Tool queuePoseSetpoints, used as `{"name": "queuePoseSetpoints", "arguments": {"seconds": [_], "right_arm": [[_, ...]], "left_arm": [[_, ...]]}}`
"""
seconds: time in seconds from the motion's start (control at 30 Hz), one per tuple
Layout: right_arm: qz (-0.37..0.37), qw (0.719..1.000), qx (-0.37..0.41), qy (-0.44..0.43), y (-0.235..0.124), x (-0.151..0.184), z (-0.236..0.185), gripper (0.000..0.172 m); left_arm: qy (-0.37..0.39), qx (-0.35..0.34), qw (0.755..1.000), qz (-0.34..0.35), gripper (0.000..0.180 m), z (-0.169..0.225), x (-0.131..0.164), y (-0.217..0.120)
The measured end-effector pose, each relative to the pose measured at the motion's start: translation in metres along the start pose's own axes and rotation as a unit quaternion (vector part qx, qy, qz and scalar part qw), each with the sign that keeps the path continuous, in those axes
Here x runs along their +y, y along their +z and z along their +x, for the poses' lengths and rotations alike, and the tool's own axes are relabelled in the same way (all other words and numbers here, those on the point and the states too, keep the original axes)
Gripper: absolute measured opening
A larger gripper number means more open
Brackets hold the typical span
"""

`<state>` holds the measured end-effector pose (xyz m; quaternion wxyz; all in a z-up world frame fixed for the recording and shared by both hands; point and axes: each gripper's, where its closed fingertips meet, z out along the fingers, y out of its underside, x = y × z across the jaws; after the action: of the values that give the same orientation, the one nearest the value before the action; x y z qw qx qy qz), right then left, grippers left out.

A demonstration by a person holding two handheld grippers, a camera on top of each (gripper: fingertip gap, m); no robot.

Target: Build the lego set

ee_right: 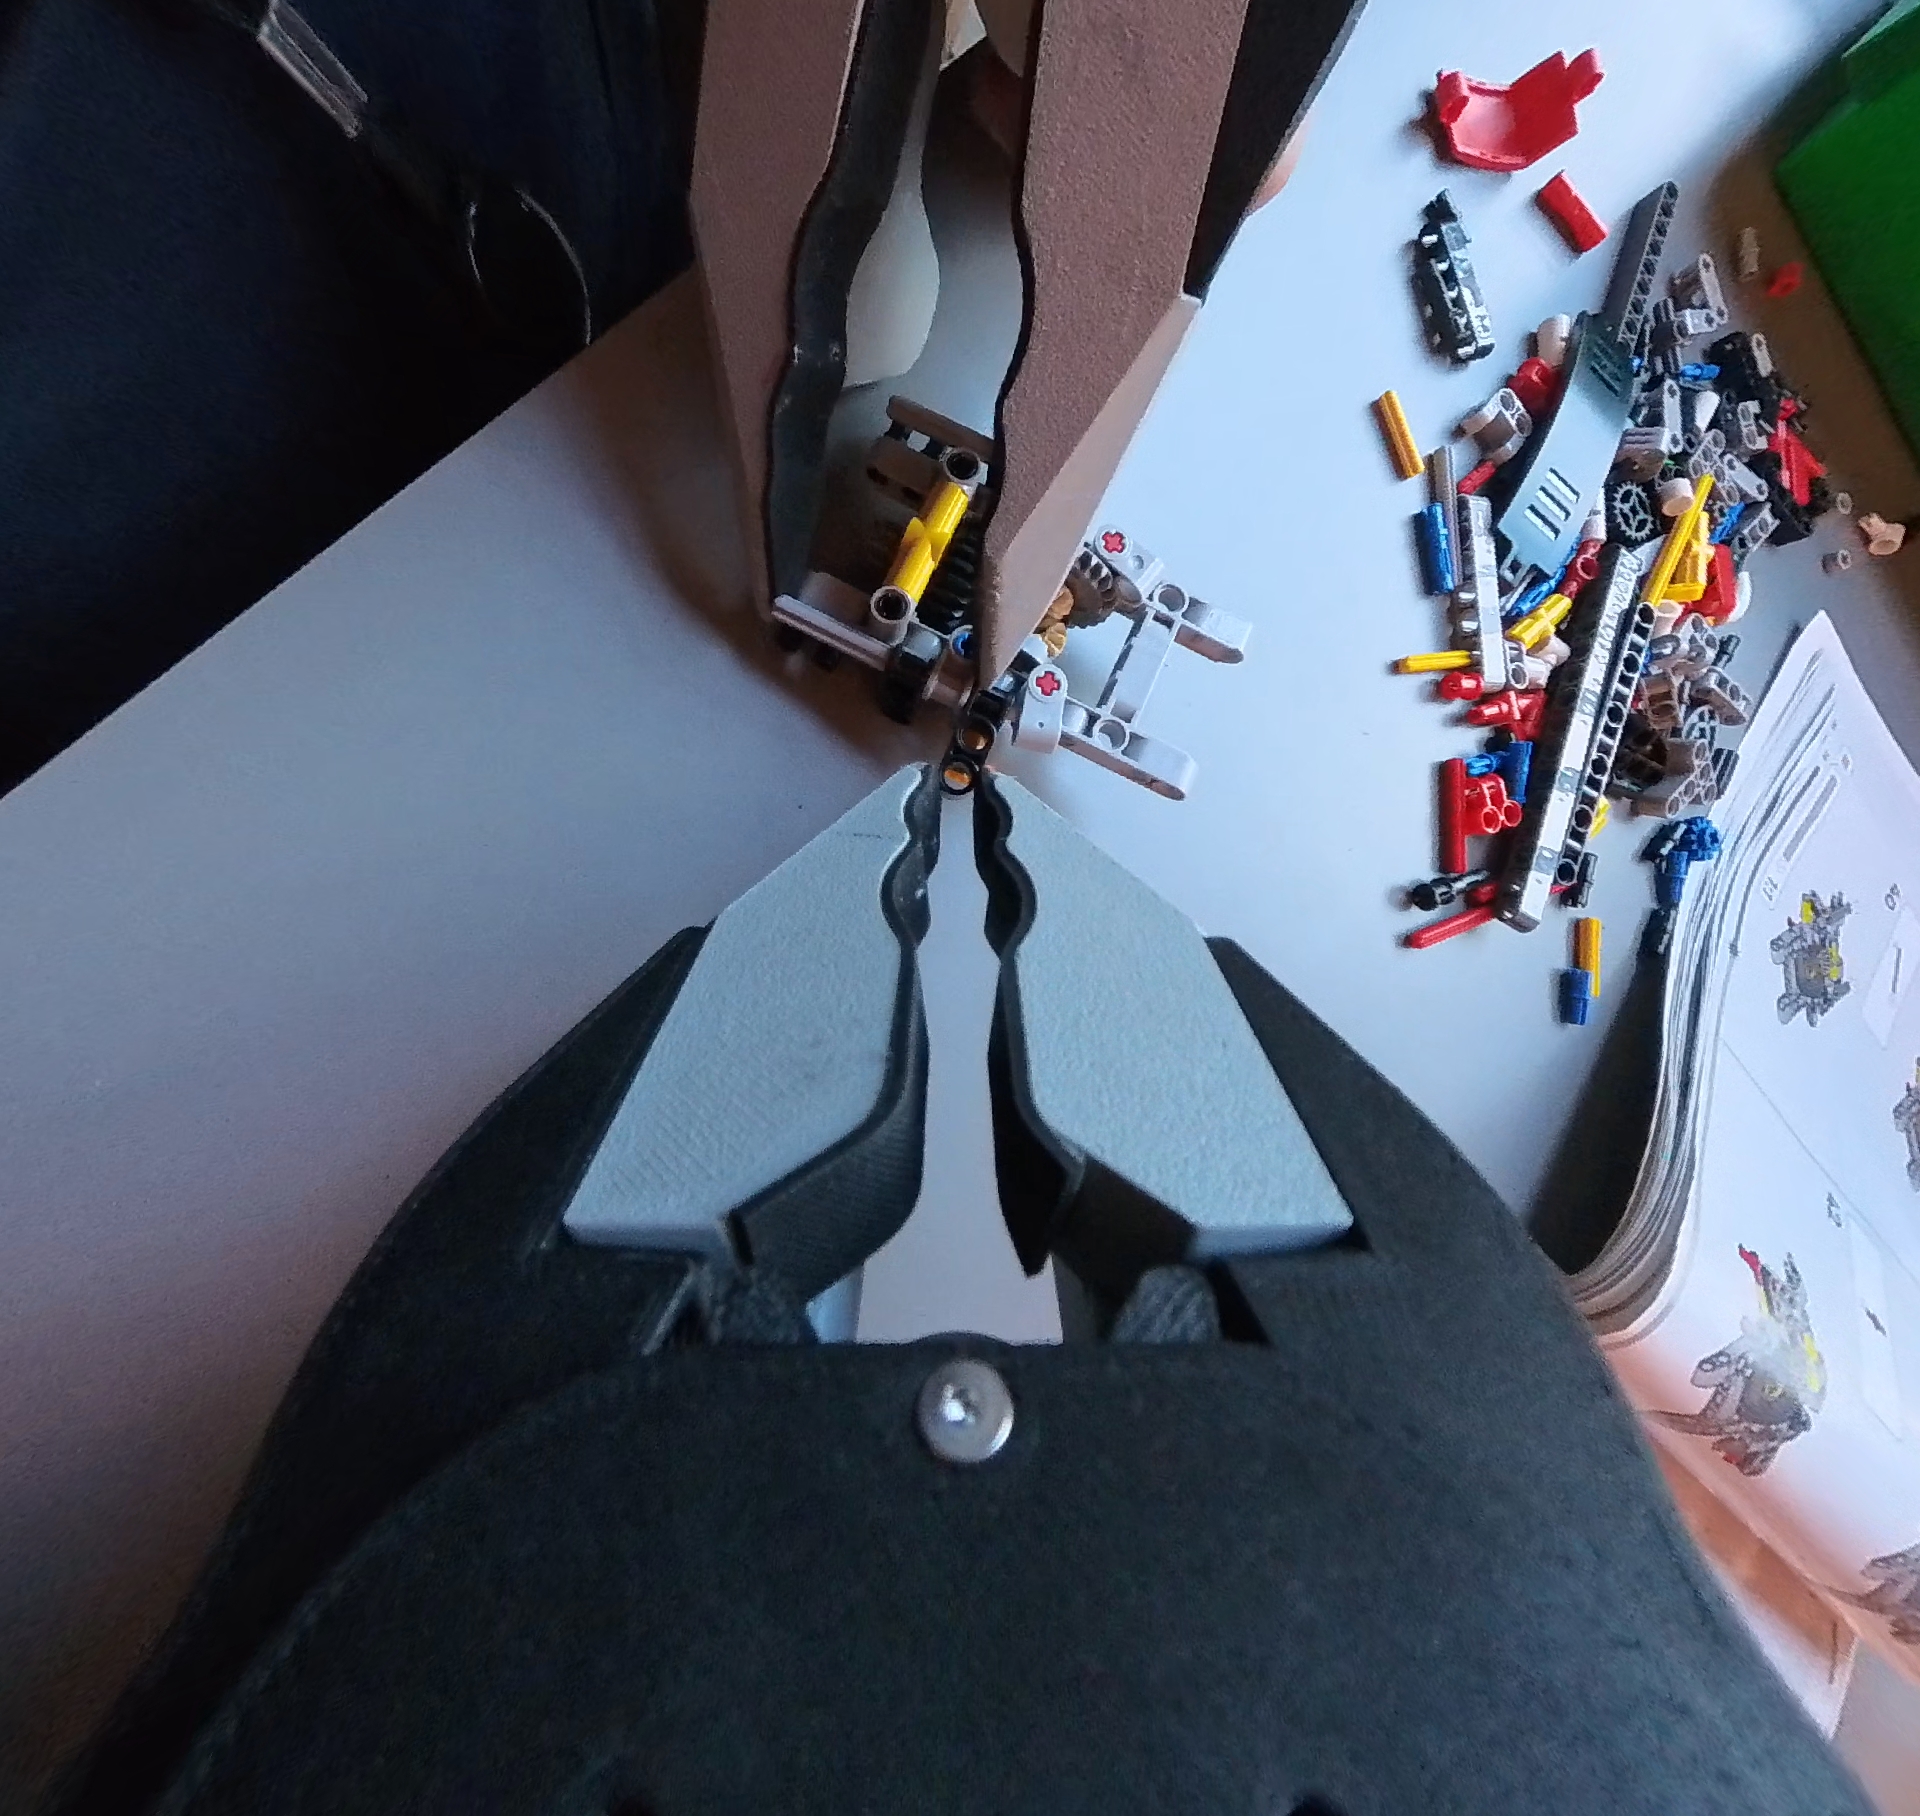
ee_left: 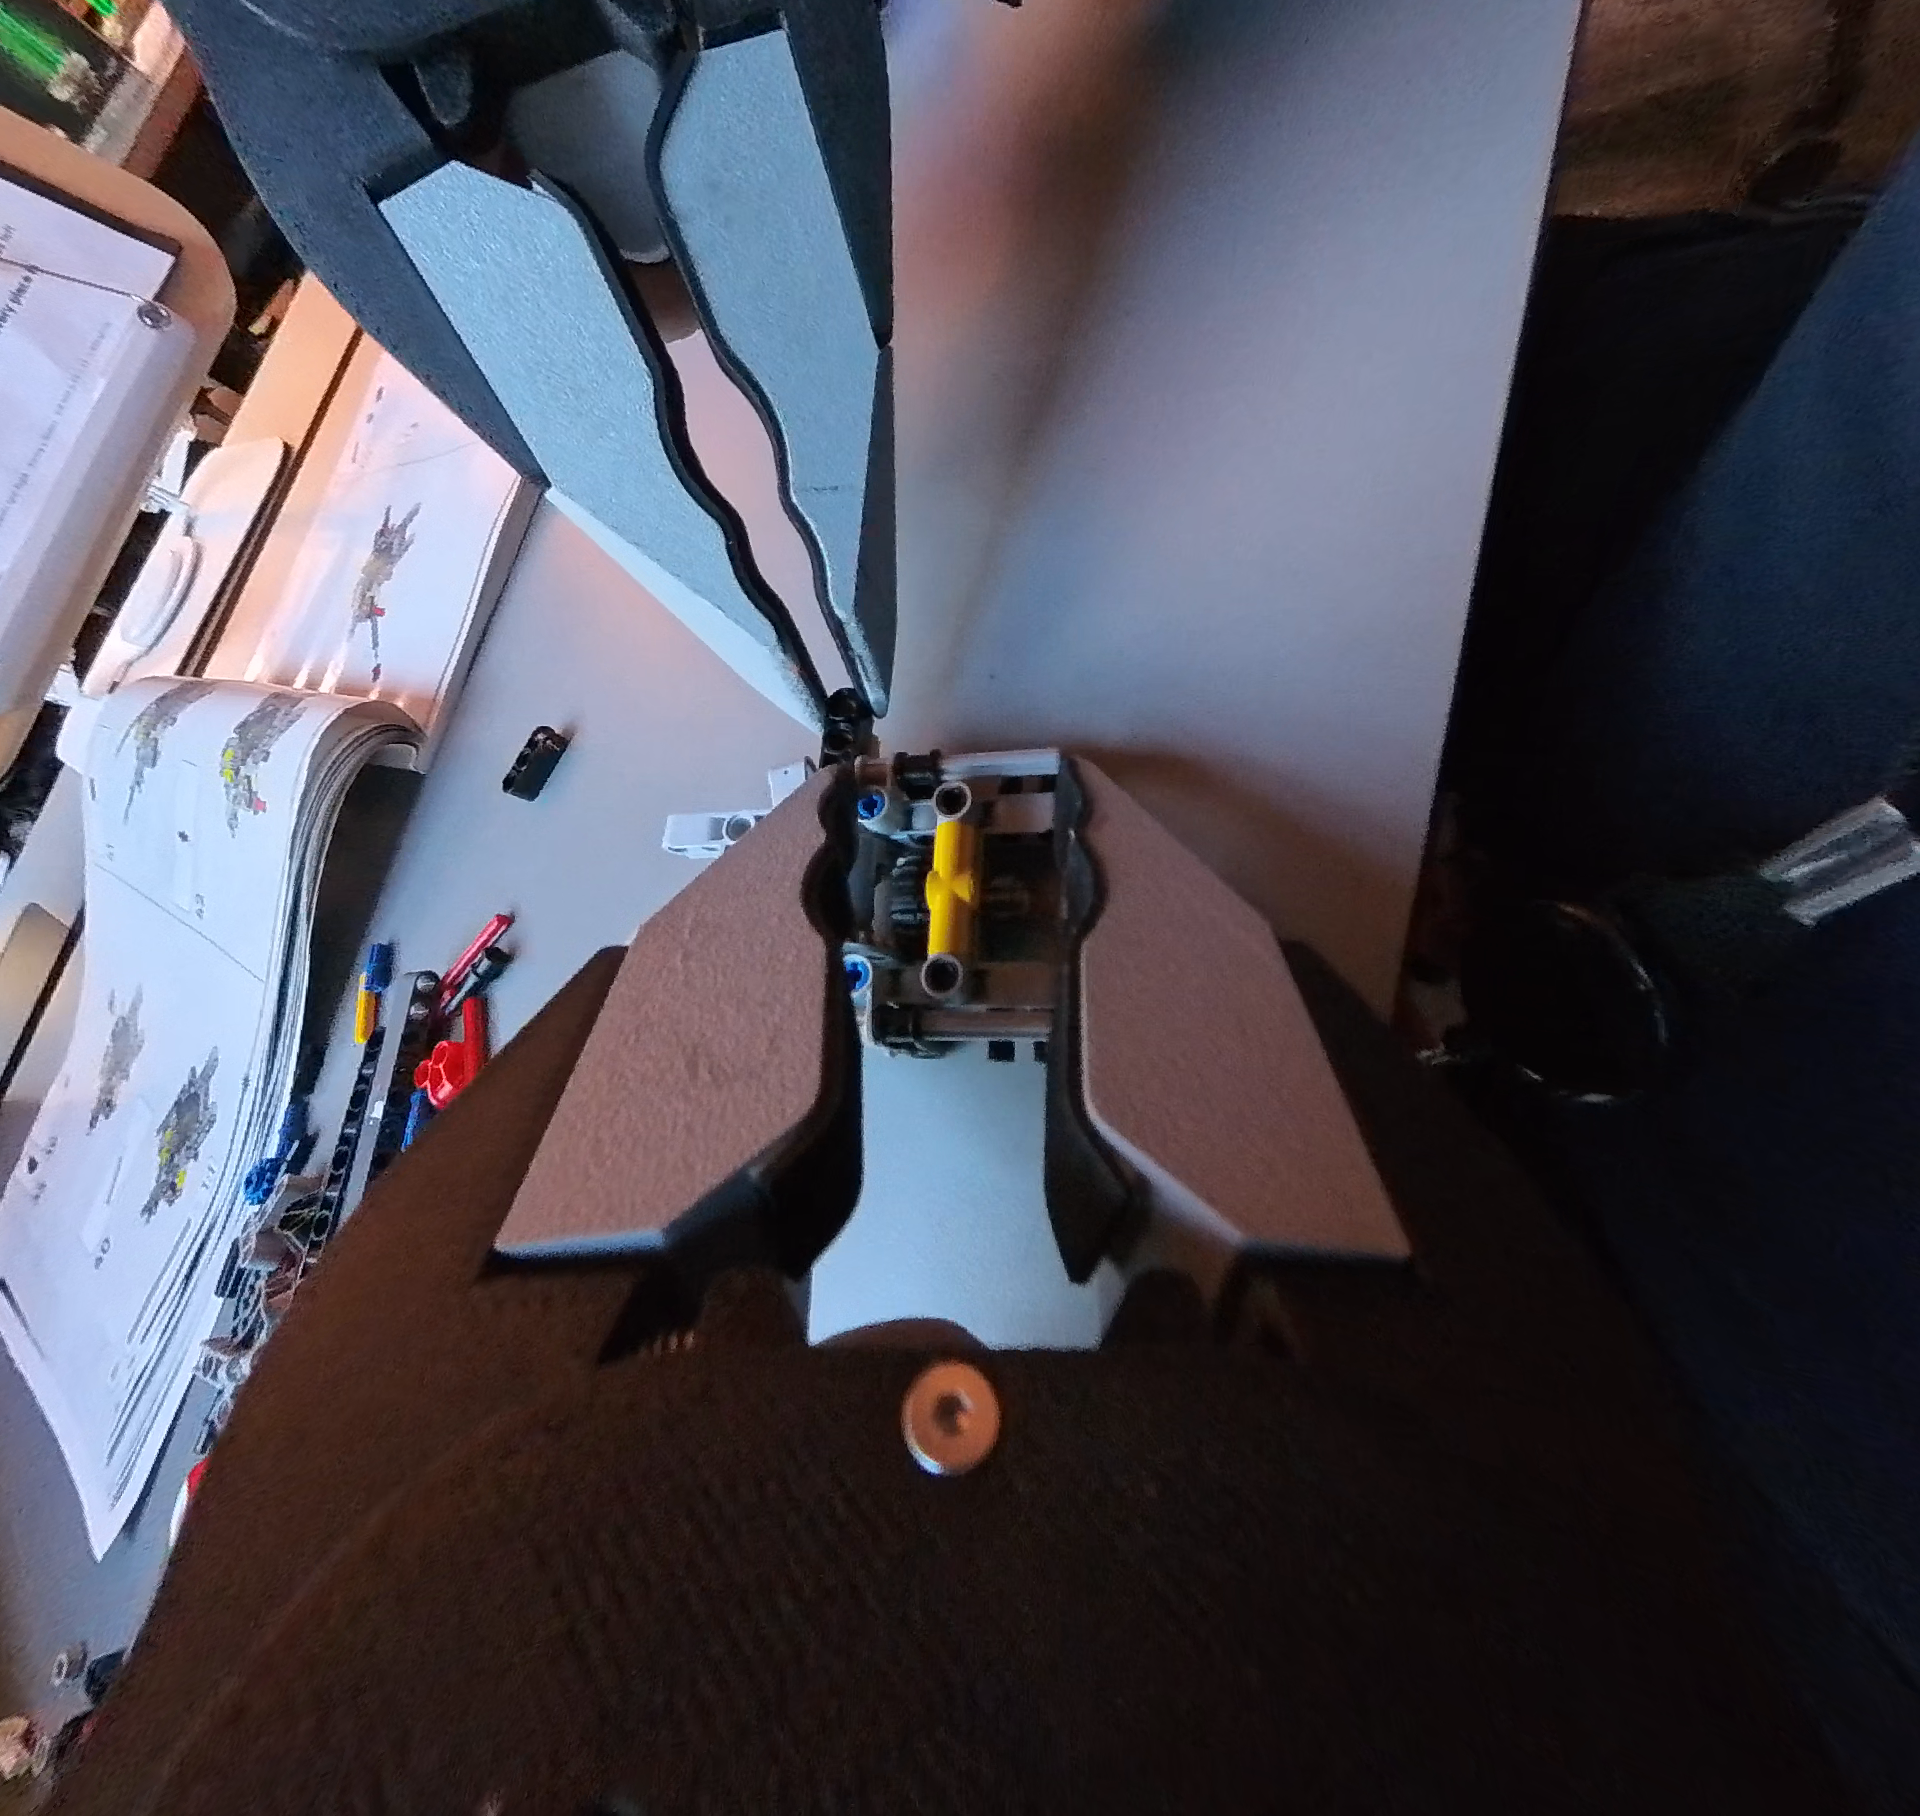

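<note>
We cannot make out much of the toy-brick frame [ee_left: 961, 893], since the brown fingers of the left gripper [ee_left: 956, 883] clamp its two sides and hide them, near the table [ee_right: 416, 727] edge by a person's dark clothing. The right gripper [ee_right: 958, 784], reaching in from opposite, pinches a small black holed beam [ee_right: 971, 743] touching the frame's corner. Loose bricks [ee_right: 1621, 540] lie beside an open booklet [ee_right: 1766, 1091].

Hobby desk: brick parts [ee_right: 1621, 561], instruction booklet [ee_right: 1787, 1091]
</note>
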<state>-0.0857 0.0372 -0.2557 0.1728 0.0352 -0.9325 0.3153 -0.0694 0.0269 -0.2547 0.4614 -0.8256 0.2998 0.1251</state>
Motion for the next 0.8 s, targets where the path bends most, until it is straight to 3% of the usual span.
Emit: {"name": "queuePoseSetpoints", "arguments": {"seconds": [0.2, 0.23, 0.3, 0.37, 0.43, 0.6, 0.8], "right_arm": [[-0.007, 1.000, 0.004, -0.004, -0.001, -0.001, 0.000, 0.004], [-0.002, 1.000, -0.006, -0.008, 0.000, -0.004, -0.003, 0.000], [0.057, 0.996, -0.064, -0.014, 0.010, -0.032, -0.029, 0.000], [-0.012, 0.997, -0.012, -0.074, 0.021, -0.018, -0.020, 0.000], [-0.036, 0.999, -0.007, -0.023, 0.010, -0.001, -0.006, 0.000], [-0.016, 0.999, -0.006, 0.036, 0.005, 0.016, 0.004, 0.000], [-0.008, 0.995, 0.051, 0.085, 0.008, 0.031, 0.025, 0.000]], "left_arm": [[0.015, -0.013, 1.000, 0.000, 0.036, 0.001, -0.001, -0.004], [0.023, -0.038, 0.998, 0.037, 0.000, -0.006, -0.009, -0.014], [0.024, -0.029, 0.999, 0.019, 0.000, -0.004, -0.002, -0.009], [0.011, -0.026, 0.999, 0.016, 0.000, -0.007, 0.001, -0.009], [0.022, -0.005, 0.999, 0.043, 0.000, 0.001, -0.004, -0.014], [0.040, 0.033, 0.999, 0.010, 0.000, 0.014, 0.002, -0.006], [0.063, -0.005, 0.998, -0.017, 0.000, 0.003, 0.014, 0.001]]}}
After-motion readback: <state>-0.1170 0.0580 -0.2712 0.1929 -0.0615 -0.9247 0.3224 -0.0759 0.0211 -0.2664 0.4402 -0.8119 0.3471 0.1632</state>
